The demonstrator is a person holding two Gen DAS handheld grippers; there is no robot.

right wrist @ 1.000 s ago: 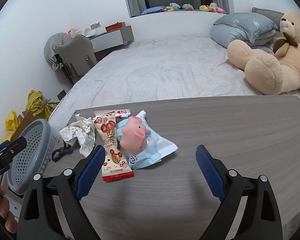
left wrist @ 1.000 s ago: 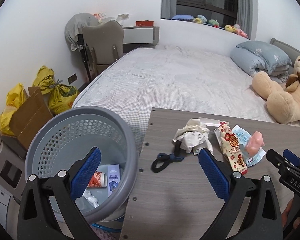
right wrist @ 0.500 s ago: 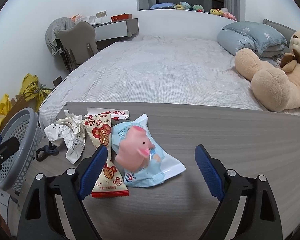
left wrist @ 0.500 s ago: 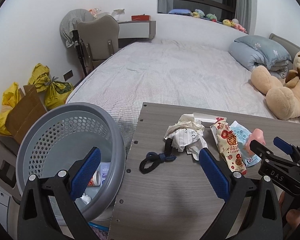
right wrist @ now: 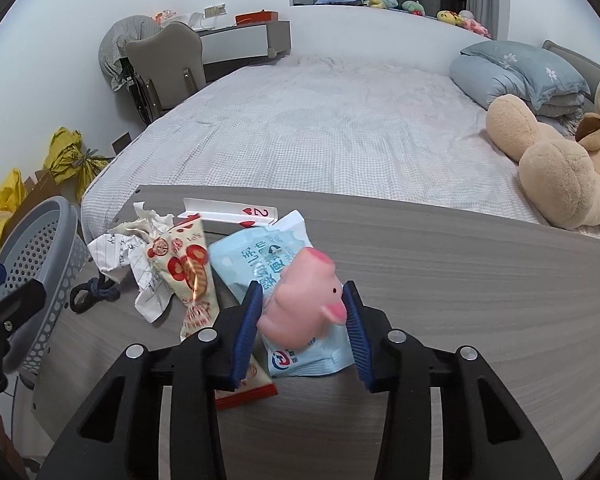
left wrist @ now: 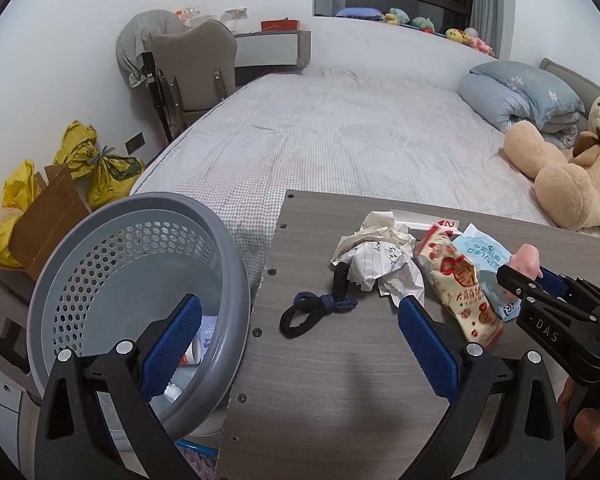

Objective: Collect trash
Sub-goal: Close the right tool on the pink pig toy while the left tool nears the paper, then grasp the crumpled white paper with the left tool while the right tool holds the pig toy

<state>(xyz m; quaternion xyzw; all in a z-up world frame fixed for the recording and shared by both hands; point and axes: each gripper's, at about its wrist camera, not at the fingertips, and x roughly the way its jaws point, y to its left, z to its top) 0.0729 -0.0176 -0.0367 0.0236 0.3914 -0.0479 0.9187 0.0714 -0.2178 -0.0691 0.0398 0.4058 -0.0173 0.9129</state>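
My right gripper (right wrist: 302, 312) is shut on a pink pig toy (right wrist: 304, 300), which sits on a light blue packet (right wrist: 260, 264) on the grey table (right wrist: 460, 280). To the left lie a red-and-cream snack wrapper (right wrist: 188, 276), crumpled paper (right wrist: 128, 252), a playing card (right wrist: 236, 212) and a dark hair tie (right wrist: 92, 294). My left gripper (left wrist: 296, 344) is open and empty, over the table's left edge beside the grey trash basket (left wrist: 132, 280). The hair tie (left wrist: 316, 310) and paper (left wrist: 380, 264) lie ahead of it.
The basket holds some trash at its bottom (left wrist: 204, 336). A bed (left wrist: 340, 132) lies behind the table with a teddy bear (left wrist: 564, 184) and a folded duvet (left wrist: 516, 92). Yellow bags (left wrist: 100, 164), a cardboard box (left wrist: 44, 216) and a chair (left wrist: 196, 68) stand at left.
My right gripper moved forward and closed on the pink pig toy. My left gripper shifted slightly right along the table edge and stayed open.
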